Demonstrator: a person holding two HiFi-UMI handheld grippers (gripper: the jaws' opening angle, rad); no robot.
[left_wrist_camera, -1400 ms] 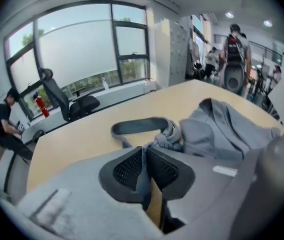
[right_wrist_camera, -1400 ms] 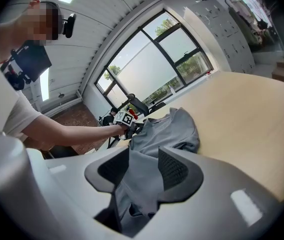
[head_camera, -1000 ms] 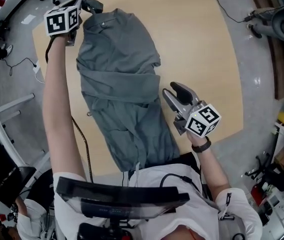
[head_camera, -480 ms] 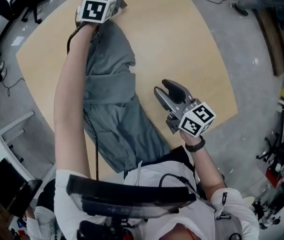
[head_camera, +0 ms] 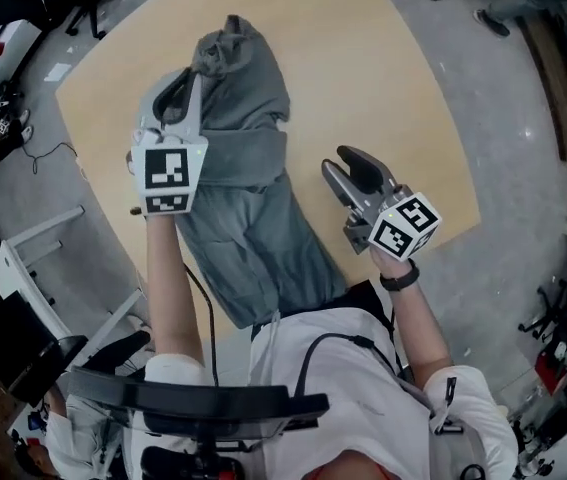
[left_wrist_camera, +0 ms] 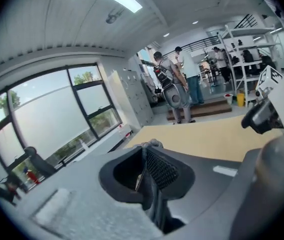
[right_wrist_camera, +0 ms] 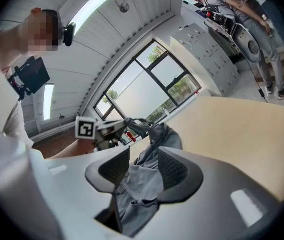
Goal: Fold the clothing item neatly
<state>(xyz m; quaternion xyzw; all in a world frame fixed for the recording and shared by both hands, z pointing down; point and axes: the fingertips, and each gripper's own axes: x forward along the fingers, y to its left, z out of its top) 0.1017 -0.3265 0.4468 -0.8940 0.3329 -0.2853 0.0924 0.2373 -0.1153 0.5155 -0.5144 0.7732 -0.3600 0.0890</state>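
Grey garment (head_camera: 253, 228) lies lengthwise on the table (head_camera: 383, 98), its far end bunched and raised. Left gripper (head_camera: 176, 90) clenched on that end. Right gripper (head_camera: 348, 163) released, empty, just beside the midsection. I'd carry the pinch low toward the near hem, edges square.

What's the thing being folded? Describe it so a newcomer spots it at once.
Look at the tan wooden table. Lying lengthwise on it, from the near edge outward, is a grey garment. It is the only cloth there, crumpled, with a band folded across its middle and its far end bunched up.
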